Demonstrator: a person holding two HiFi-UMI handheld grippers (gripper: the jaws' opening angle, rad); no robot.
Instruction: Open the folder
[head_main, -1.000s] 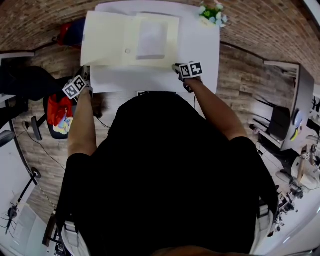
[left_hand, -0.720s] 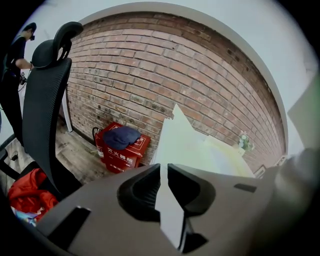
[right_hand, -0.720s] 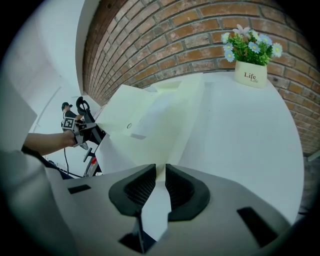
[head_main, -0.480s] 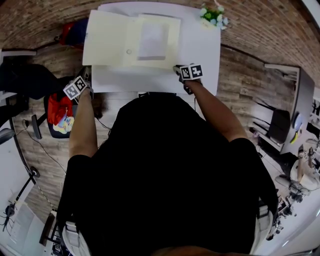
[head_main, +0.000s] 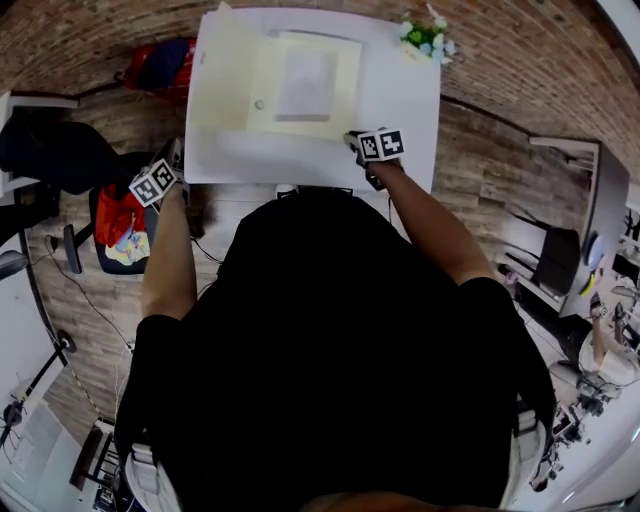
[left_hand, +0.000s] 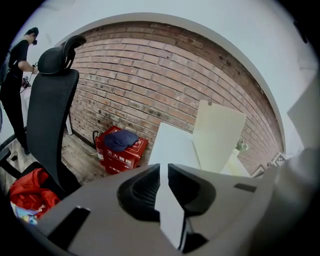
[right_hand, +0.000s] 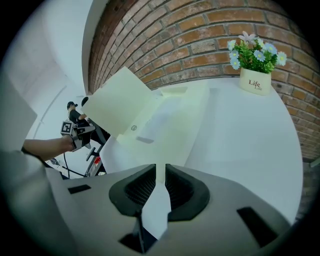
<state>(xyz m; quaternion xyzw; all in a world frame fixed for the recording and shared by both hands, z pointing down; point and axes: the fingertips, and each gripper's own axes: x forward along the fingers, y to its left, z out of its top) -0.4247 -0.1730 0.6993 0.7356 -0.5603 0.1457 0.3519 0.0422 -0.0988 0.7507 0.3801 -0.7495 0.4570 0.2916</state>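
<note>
Lying open on the white table (head_main: 405, 115), the folder (head_main: 300, 95) is shown as a pale cream card cover, set toward the table's far left part. Its right half is laid flat, with a lighter sheet (head_main: 306, 80) tucked inside it and a small round stud (head_main: 259, 103) near the fold. Its left flap (left_hand: 218, 135) is raised off the table and tilted up, as is seen plainly from the left gripper view, where it stands against the brick wall (left_hand: 150, 80). A small pot of flowers (head_main: 425, 30) is placed at the far right corner, well apart from the folder.

The left gripper (left_hand: 162, 169) is held at the table's left edge, clear of the flap. Its jaws have just been opening and are parted by a narrow slit; nothing is caught between them. The right gripper (right_hand: 160, 169) is kept at the folder's near right corner. Its jaws are drawn almost together, and the cream corner is seen running into the slit between them, so that the card is pinched there.
</note>
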